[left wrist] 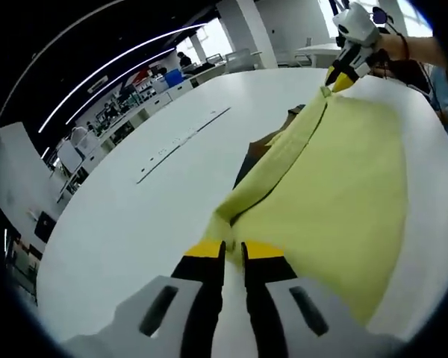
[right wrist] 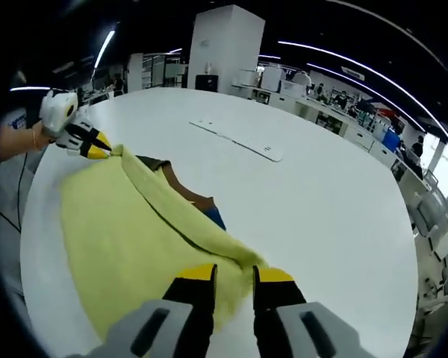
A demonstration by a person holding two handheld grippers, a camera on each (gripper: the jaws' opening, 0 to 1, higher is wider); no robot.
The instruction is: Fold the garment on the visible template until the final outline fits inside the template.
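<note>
Left gripper view, nearest first: the left tool [left wrist: 234, 250] is clenched on one end of a folded edge of the yellow garment [left wrist: 343, 201]; the cloth runs taut from there up the picture to the right tool [left wrist: 340, 80], which pinches the far end of the same edge, held in a person's hand [left wrist: 392, 46]. In the right gripper view the right tool [right wrist: 234, 274] is likewise closed on a bunched edge of the garment [right wrist: 112, 224], and the left tool [right wrist: 98, 150] grips the opposite end; so both tools hold one long fold between them, lifted a little, while the rest of the garment lies spread on the white bench [right wrist: 313, 209]. Just beyond the fold a dark brown and blue patch [right wrist: 190, 198] shows from under the cloth; whether it is the template or another layer I cannot tell. Farther off on the bench lies a long flat white strip [right wrist: 239, 139]; past that, office desks.

Judged risks: uneven tension between the tools could skew the fold so the outline overruns the template; pulling too hard could drag the whole garment across the bench; a slipping pinch would let the edge collapse into wrinkles.
</note>
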